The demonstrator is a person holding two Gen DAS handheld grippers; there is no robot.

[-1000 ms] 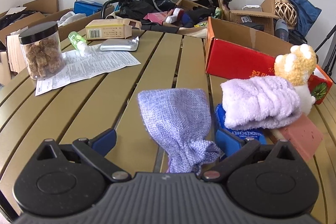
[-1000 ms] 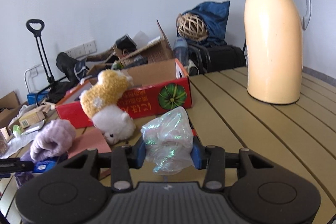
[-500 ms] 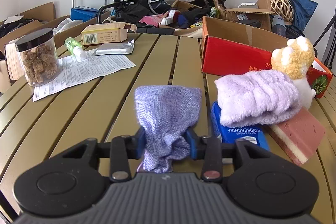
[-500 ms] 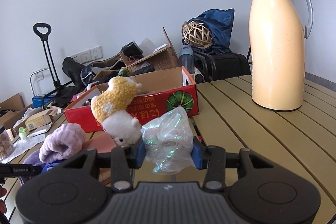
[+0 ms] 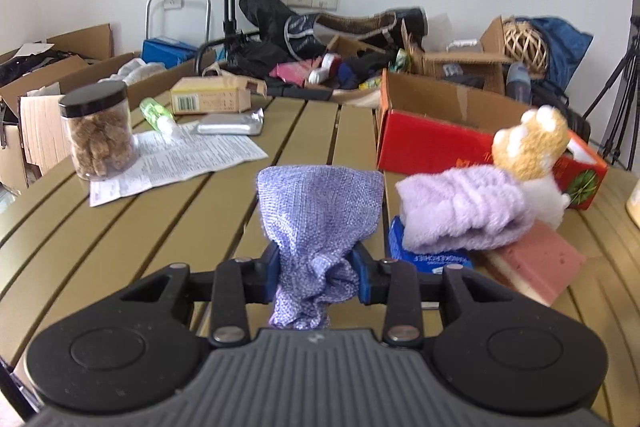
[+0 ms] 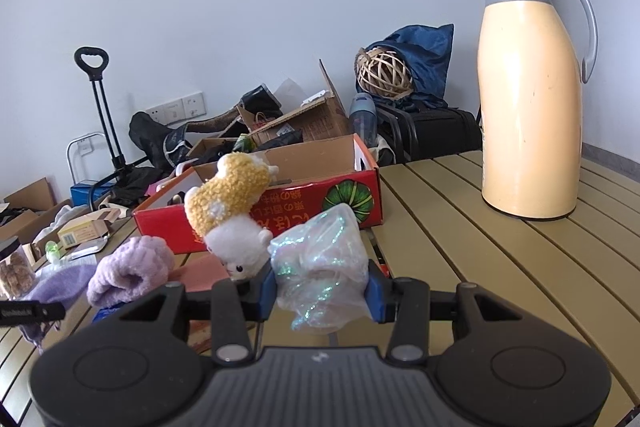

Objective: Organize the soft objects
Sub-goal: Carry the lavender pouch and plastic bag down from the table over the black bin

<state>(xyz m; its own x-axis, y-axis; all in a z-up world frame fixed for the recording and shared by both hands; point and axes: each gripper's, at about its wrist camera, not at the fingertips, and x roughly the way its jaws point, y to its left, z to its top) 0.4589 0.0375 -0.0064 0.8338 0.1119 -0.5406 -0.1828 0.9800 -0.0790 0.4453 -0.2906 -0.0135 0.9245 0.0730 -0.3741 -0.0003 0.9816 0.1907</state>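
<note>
My left gripper (image 5: 316, 277) is shut on a purple woven cloth pouch (image 5: 318, 211), held a little above the slatted table (image 5: 160, 227). My right gripper (image 6: 322, 293) is shut on a crumpled iridescent plastic bag (image 6: 320, 267). A fluffy lilac cloth (image 5: 460, 213) lies on a blue tissue pack (image 5: 432, 259) and a pink sponge block (image 5: 536, 267). An orange-and-white plush toy (image 5: 528, 143) leans against the open red carton (image 5: 432, 143). In the right wrist view the plush toy (image 6: 230, 211), the lilac cloth (image 6: 132, 271) and the red carton (image 6: 312, 195) sit just ahead, left of the bag.
A jar of brown snacks (image 5: 98, 131), a printed sheet (image 5: 180, 157), a green bottle (image 5: 156, 111), a foil pack (image 5: 230, 125) and a small box (image 5: 212, 99) occupy the table's left. A tall cream thermos (image 6: 532, 91) stands right. Cartons and bags crowd behind the table.
My left gripper's jaws shut on the purple pouch and lifted it off the table. My right gripper kept its hold on the plastic bag and barely moved.
</note>
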